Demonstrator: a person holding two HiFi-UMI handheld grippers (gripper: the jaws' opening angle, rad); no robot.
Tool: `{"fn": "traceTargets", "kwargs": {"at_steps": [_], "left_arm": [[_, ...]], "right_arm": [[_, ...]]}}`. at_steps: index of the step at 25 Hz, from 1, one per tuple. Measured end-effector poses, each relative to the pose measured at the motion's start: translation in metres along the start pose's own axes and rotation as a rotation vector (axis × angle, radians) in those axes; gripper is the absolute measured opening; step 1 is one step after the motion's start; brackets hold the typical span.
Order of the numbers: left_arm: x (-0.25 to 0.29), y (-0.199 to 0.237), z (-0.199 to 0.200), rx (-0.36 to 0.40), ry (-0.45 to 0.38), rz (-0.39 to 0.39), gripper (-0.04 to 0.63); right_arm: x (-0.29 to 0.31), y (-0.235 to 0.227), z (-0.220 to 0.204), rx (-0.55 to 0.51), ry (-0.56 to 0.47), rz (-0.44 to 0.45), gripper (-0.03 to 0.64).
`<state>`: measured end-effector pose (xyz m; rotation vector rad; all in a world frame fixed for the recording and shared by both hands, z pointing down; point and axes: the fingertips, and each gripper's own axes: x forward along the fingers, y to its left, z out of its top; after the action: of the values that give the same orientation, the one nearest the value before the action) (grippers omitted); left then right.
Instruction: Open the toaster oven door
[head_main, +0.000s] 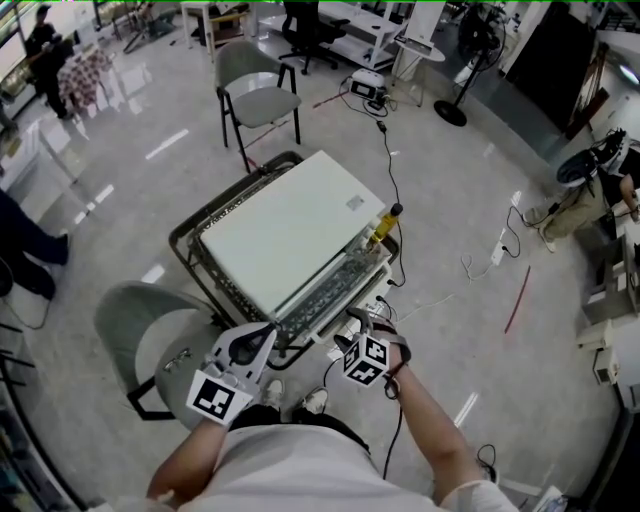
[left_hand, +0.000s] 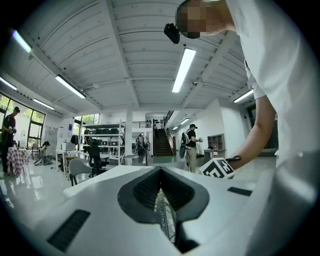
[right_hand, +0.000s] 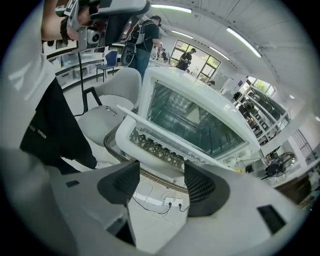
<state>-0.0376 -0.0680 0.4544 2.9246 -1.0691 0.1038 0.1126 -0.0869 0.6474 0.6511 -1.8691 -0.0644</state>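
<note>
Toaster oven: white box at the centre of the head view, standing on a dark-framed surface
Door: on the side of the oven facing the person, swung out and down from the front; the glass and a wire rack show through it at the lower right of the oven top; how far it is open I cannot tell
Left hand-held gripper: lower centre of the head view, near the door's left end; in its own view the left hand-held gripper points up into the room, its jaws drawn almost together with only a thin slit between them, and nothing is clamped
Right hand-held gripper: just below the door's right end; in its own view the right hand-held gripper has its jaws well apart and empty, with the door above them and a power strip on the floor between them
Chairs: one grey chair at upper left, another at lower left
</note>
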Motion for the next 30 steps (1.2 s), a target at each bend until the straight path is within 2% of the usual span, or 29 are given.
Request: {"fn": "traceTargets", "kwargs": {"at_steps": [22, 30], "left_arm": [[0.009, -0.016, -0.006, 0.003, 0.022, -0.024, 0.017], [0.01, -0.019, -0.007, -0.004, 0.025, -0.024, 0.017]], "right_arm": [[0.005, 0.022, -0.032, 0.051, 0.024, 0.042, 0.281], [0.006, 0.029, -0.039, 0.064, 0.043, 0.082, 0.281]]}}
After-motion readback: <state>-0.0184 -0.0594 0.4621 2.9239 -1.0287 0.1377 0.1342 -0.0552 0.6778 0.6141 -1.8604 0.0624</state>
